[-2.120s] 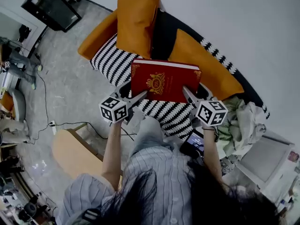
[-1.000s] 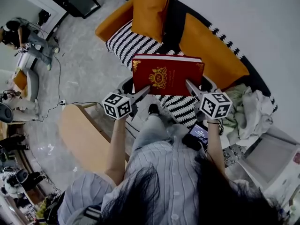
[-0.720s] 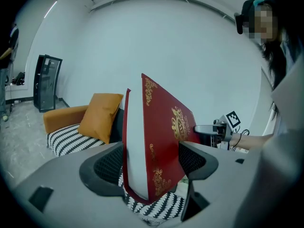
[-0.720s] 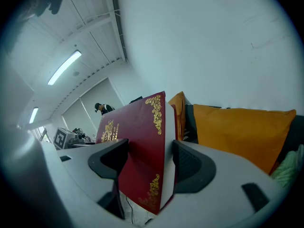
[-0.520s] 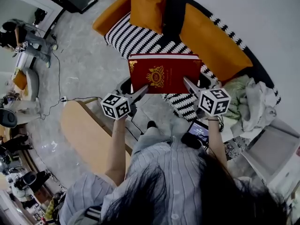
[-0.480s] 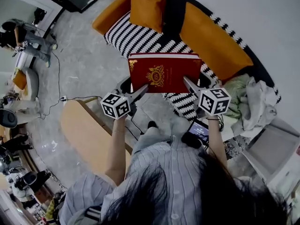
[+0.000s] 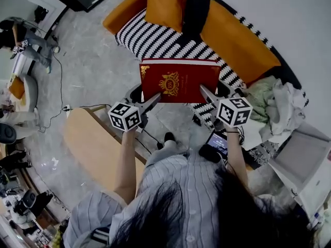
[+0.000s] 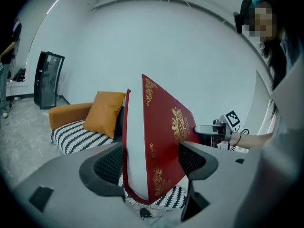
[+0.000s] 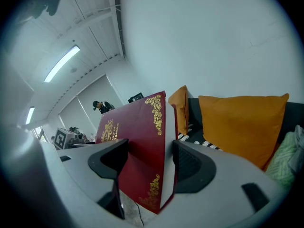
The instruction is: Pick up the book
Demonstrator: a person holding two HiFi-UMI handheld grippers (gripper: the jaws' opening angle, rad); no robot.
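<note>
Nearest the person, the left tool (image 7: 154, 101) and the right tool (image 7: 205, 93) each grip one near corner of the red book (image 7: 178, 80). The left gripper view shows the left tool (image 8: 151, 163) with its jaws shut down to the book's thickness, one pad on the gilt front cover and the other on the back. The right gripper view shows the right tool (image 9: 146, 167) clamped the same way on the other corner. Neither hold has altered over the last two seconds.

What has changed is where the book hangs. Two seconds ago it sat in front of the striped seat of the sofa (image 7: 150, 43). Now its near edge is over the grey floor (image 7: 93, 76), and the sofa with its orange cushion (image 7: 166, 4) has slid up and away in the head view. The book touches nothing but the two tools and tilts with its gold crest towards the person.

I judge the pick-up as good as done, since the book is lifted clear and drawn back from the sofa. Only its corners are held, so a slackened pad could let it swing or drop.
</note>
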